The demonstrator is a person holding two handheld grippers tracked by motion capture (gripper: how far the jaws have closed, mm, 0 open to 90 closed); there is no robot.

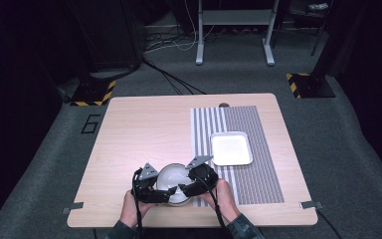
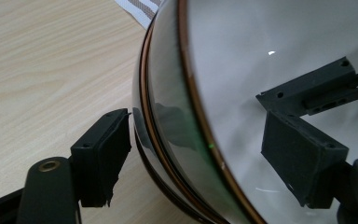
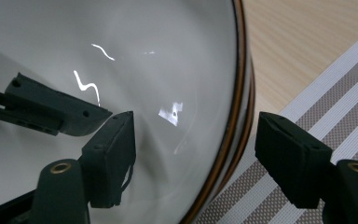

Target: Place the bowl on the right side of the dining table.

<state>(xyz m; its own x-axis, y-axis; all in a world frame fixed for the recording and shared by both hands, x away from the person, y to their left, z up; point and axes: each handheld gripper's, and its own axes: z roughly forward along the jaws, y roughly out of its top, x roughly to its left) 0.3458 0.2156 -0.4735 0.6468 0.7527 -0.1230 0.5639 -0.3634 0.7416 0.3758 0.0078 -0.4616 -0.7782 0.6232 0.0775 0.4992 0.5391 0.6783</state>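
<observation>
A white bowl (image 1: 172, 178) with a thin brown rim stands near the table's front edge, just left of the striped mat. My left gripper (image 1: 162, 193) straddles the bowl's left rim. In the left gripper view (image 2: 198, 128) one finger (image 2: 103, 151) sits close against the outer wall and the other (image 2: 303, 158) hangs inside, apart from the bowl (image 2: 242, 56). My right gripper (image 1: 186, 188) straddles the right rim. In the right gripper view (image 3: 193, 128) one finger (image 3: 112, 154) is inside the bowl (image 3: 168, 42) and the other (image 3: 291, 149) is outside over the mat. Both are open, with gaps at the pads.
A grey and white striped mat (image 1: 258, 179) covers the table's right half, and a white rectangular tray (image 1: 231, 148) lies on it behind the bowl. Bare wood (image 1: 129, 134) stretches to the left. The table's front edge runs just under the person's hands (image 1: 129, 209).
</observation>
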